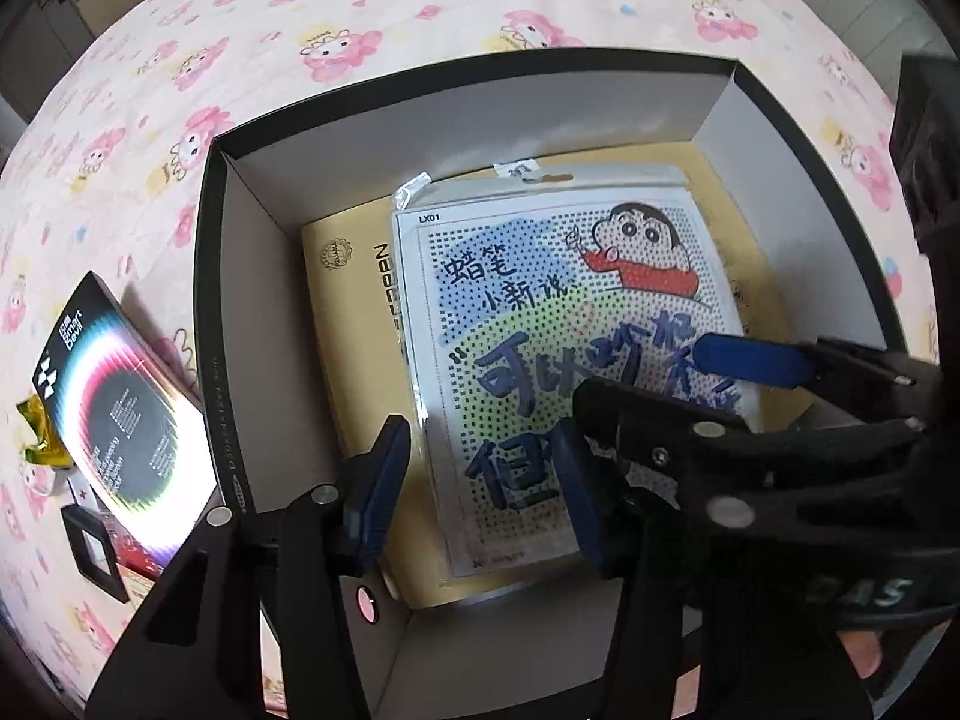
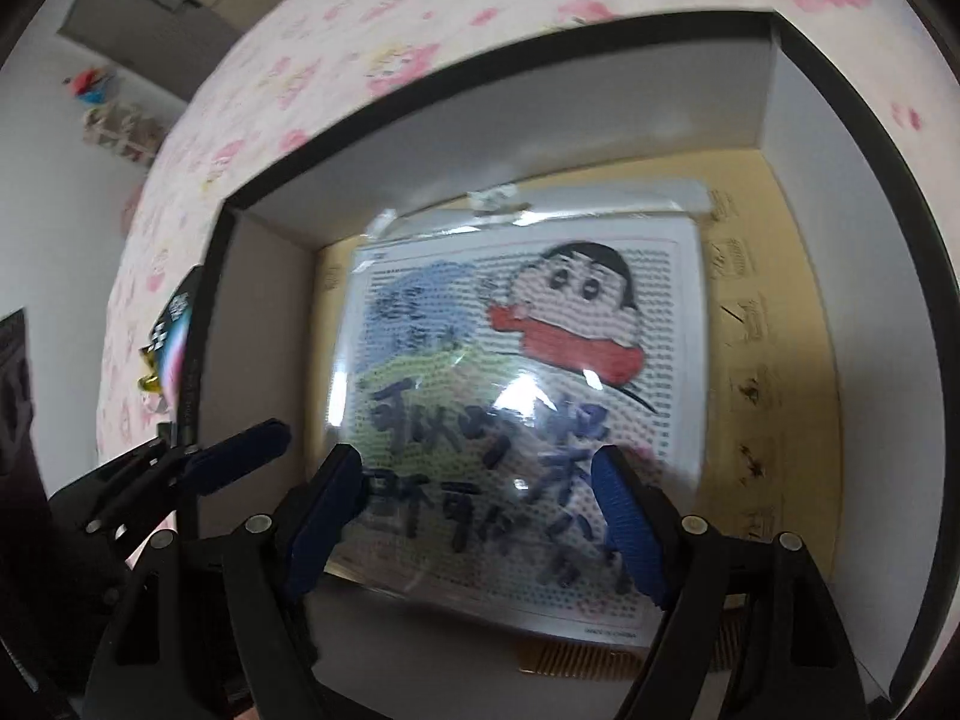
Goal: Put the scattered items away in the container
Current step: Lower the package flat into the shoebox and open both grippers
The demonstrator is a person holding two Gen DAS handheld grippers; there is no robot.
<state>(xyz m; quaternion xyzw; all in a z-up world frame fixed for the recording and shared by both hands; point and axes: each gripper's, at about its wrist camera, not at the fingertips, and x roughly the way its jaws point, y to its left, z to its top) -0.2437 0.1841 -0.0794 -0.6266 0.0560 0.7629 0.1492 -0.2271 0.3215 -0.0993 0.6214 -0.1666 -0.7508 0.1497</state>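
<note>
Inside the black box [image 1: 210, 300], the cartoon packet [image 1: 558, 330] lay flat on a yellow sheet [image 1: 342, 312]. Both the left gripper [image 1: 480, 492] and right gripper [image 2: 480, 522] hovered over its near edge, fingers spread apart and gripping nothing. Only the left wrist view clearly showed a dark booklet [image 1: 114, 408] outside, just left of the box, on the patterned cloth [image 1: 120, 192]; the right wrist view was blurred.

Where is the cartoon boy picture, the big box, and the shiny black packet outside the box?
cartoon boy picture [image 1: 558, 324]: left wrist view, middle.
big box [image 1: 204, 300]: left wrist view, left wall.
shiny black packet [image 1: 120, 414]: left wrist view, front face.
</note>
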